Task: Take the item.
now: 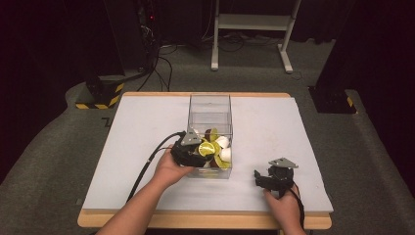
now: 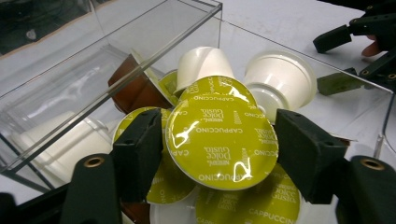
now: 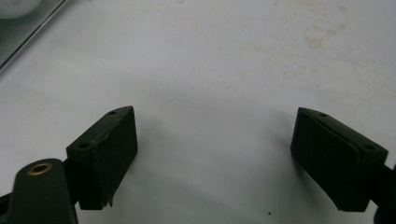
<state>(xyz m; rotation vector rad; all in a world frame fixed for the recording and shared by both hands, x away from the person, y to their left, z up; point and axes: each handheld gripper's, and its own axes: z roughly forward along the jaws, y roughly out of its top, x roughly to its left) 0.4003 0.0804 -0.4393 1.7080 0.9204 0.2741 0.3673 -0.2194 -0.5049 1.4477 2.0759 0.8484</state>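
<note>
A clear plastic box [image 1: 209, 105] stands mid-table, its near end piled with coffee capsules. My left gripper [image 1: 201, 150] reaches into that pile from the left. In the left gripper view its jaws [image 2: 217, 144] press on both edges of a green-lidded cappuccino capsule [image 2: 219, 140], lid facing the camera. Around it lie more green-lidded capsules [image 2: 254, 207], two white capsules [image 2: 280, 79] and a brown one [image 2: 135, 91]. My right gripper [image 1: 262, 178] rests low over the white table [image 3: 215, 70] to the right of the box, jaws [image 3: 215, 154] wide apart with nothing between them.
The far half of the box [image 2: 84, 93] holds no capsules. The right gripper [image 2: 334, 60] shows beyond the box wall in the left gripper view. A white frame stand [image 1: 252, 29] and black equipment [image 1: 337, 93] stand on the floor behind the table.
</note>
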